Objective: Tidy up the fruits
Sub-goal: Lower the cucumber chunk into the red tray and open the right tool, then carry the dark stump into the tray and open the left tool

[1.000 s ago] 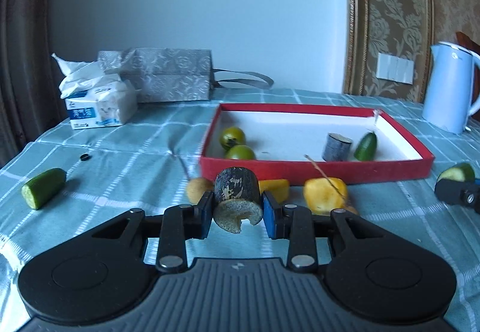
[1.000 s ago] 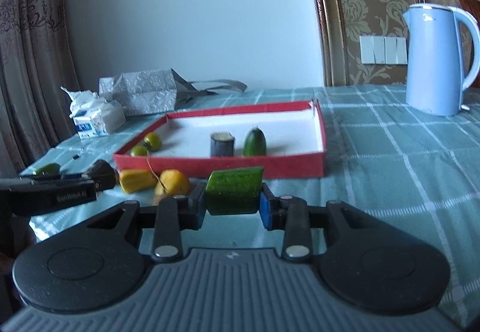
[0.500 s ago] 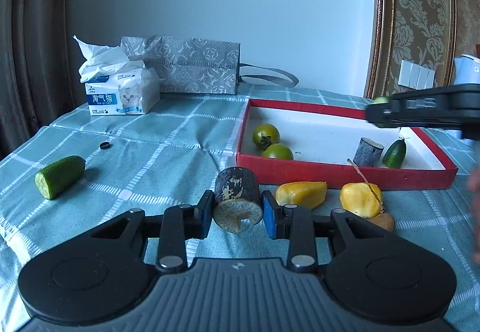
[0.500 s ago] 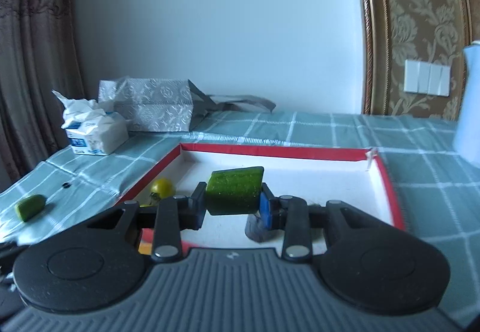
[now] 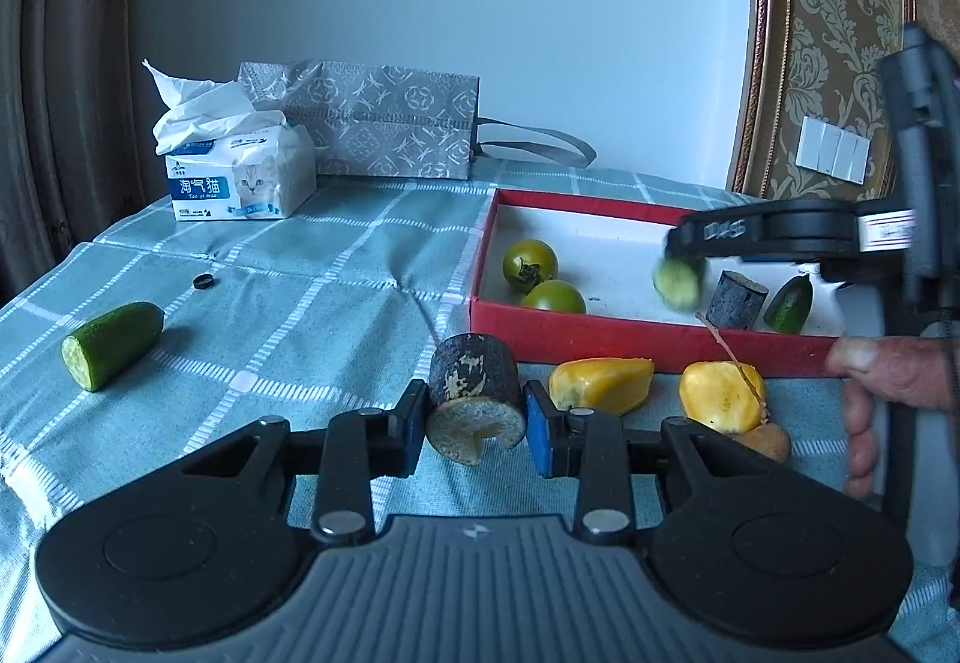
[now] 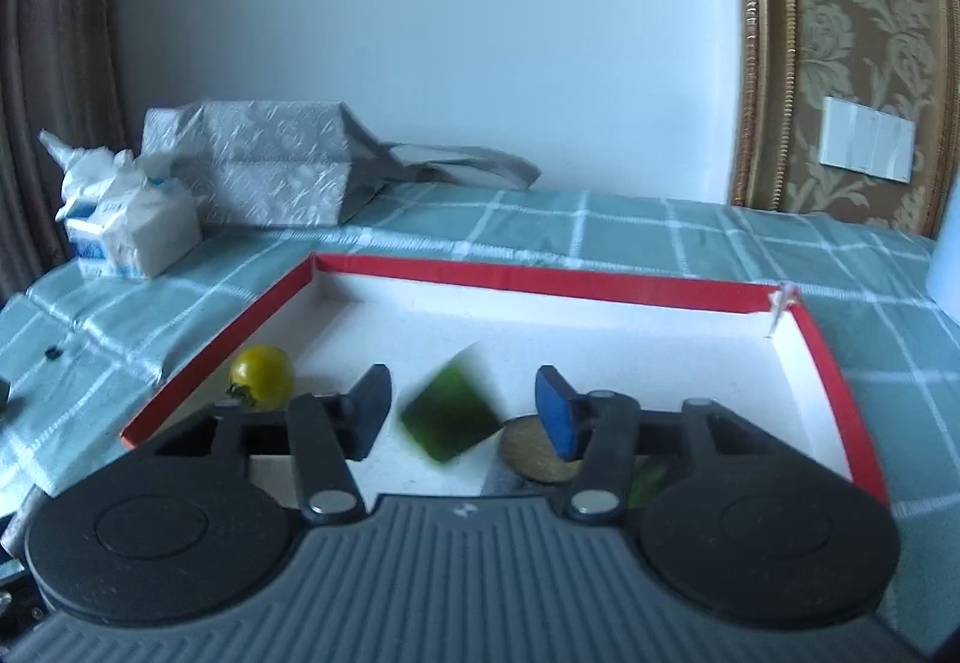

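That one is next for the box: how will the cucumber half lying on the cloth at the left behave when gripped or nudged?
The cucumber half lies on its rounded side, so a nudge would probably roll it. Its glossy skin and tapering end may let it slip forward out of the fingers. It looks firm, much like the dark cut chunk that the left gripper holds undeformed.
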The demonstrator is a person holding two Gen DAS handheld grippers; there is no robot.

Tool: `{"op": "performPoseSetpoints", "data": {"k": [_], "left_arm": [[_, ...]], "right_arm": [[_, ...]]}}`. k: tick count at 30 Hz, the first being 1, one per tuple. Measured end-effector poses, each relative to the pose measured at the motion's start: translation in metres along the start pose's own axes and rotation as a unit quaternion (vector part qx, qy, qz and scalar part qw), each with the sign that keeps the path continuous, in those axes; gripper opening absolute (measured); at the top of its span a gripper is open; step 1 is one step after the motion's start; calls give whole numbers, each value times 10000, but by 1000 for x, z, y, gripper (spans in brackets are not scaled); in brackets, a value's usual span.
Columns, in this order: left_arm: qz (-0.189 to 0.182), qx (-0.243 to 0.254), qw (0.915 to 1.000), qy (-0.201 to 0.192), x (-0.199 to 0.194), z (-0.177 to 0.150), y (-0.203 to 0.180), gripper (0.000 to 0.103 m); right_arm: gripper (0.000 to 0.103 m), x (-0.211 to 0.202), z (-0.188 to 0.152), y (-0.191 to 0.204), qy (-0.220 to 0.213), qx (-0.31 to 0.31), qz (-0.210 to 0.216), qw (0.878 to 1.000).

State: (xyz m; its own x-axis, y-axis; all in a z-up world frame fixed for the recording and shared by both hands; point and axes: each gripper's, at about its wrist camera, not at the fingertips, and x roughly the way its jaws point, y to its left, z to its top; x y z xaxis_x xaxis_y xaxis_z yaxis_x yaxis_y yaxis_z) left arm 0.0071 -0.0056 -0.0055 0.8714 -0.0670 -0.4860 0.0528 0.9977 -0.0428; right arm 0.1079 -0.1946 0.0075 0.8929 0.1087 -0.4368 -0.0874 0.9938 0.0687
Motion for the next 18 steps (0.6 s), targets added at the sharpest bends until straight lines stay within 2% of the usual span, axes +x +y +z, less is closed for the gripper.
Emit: {"op": "performPoseSetpoints", "data": {"k": [4, 6, 11, 14, 18], "left_arm": [[54, 8, 10000, 12, 1, 0, 0, 33], [90, 3, 10000, -2, 1, -1, 0, 33], [177, -2, 9998, -41, 1, -1, 0, 33], [179, 33, 9998, -86, -1, -1, -1, 33], [196, 2, 9997, -160, -5, 0, -2, 33]], "right_arm": [[50, -31, -1, -11, -304, 88, 116, 9994], [59, -52, -7, -20, -412, 144, 154, 9989], [74, -110, -44, -46, -845, 284, -41, 9960], [74, -132, -66, -61, -864, 398, -142, 9954], [74, -141, -74, -72, -959, 498, -200, 9939]]}}
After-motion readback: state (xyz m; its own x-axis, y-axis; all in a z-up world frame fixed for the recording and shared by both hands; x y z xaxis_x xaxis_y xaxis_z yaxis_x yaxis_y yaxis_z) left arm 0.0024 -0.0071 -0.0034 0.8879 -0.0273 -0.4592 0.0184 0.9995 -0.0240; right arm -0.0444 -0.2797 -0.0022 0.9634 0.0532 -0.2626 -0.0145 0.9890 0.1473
